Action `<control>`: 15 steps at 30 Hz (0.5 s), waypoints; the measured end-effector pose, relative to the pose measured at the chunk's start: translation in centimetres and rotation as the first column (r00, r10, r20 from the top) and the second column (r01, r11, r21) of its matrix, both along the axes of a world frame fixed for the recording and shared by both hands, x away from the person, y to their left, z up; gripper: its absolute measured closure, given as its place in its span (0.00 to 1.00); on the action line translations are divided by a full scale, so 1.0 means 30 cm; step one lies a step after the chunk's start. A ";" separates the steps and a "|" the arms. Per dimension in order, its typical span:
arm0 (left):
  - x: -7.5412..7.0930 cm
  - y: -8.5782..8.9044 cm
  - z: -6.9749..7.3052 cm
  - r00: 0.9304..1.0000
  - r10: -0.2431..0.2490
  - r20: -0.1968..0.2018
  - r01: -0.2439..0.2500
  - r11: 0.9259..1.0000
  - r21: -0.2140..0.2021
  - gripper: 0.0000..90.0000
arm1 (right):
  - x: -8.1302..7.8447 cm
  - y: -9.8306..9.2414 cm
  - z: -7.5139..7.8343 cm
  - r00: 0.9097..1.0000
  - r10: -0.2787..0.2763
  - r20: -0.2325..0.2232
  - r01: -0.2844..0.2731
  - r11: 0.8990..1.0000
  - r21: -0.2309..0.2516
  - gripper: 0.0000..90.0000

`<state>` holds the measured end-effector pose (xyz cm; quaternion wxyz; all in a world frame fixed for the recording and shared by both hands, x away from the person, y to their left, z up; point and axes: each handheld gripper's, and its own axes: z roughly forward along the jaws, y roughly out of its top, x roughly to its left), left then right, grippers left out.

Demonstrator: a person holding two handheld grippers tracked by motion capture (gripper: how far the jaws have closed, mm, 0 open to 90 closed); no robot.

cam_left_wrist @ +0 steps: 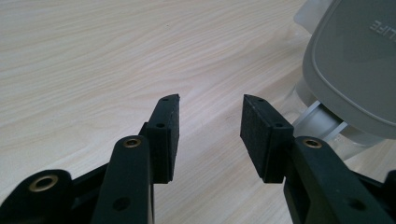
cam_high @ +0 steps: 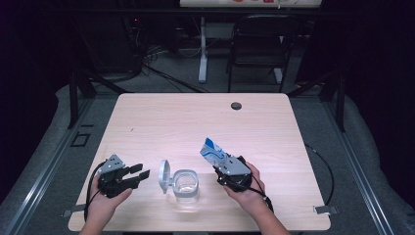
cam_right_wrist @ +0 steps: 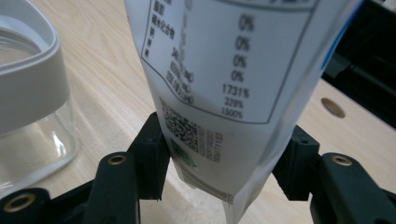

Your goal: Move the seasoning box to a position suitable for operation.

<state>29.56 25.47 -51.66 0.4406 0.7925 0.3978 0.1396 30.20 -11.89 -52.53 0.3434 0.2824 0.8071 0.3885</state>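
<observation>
Our right tongs (cam_high: 221,162) grip the bag (cam_high: 212,151), and it sticks up and leans away from us. The open jar (cam_high: 186,186) sits on the tabletop (cam_high: 195,122) just left of it, nearer that hand. Our left tongs (cam_high: 139,174) are open and empty beside the lid (cam_high: 164,175)
</observation>
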 end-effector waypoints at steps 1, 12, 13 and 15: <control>0.001 0.000 -0.002 1.000 0.000 -0.001 0.000 1.000 0.002 0.64 | 0.001 0.002 0.003 1.000 0.003 0.011 -0.003 1.000 -0.012 0.50; 0.003 -0.008 -0.009 1.000 -0.002 -0.004 0.002 1.000 -0.002 0.64 | -0.007 0.019 0.039 0.992 0.031 0.125 -0.013 0.990 -0.142 0.50; 0.002 -0.007 -0.008 1.000 -0.004 -0.006 0.004 1.000 0.000 0.64 | -0.008 0.020 0.039 0.990 0.030 0.138 -0.008 0.988 -0.156 0.50; 0.002 -0.007 -0.008 1.000 -0.004 -0.006 0.004 1.000 0.001 0.64 | -0.011 0.023 0.039 0.987 0.033 0.157 -0.003 0.982 -0.190 0.50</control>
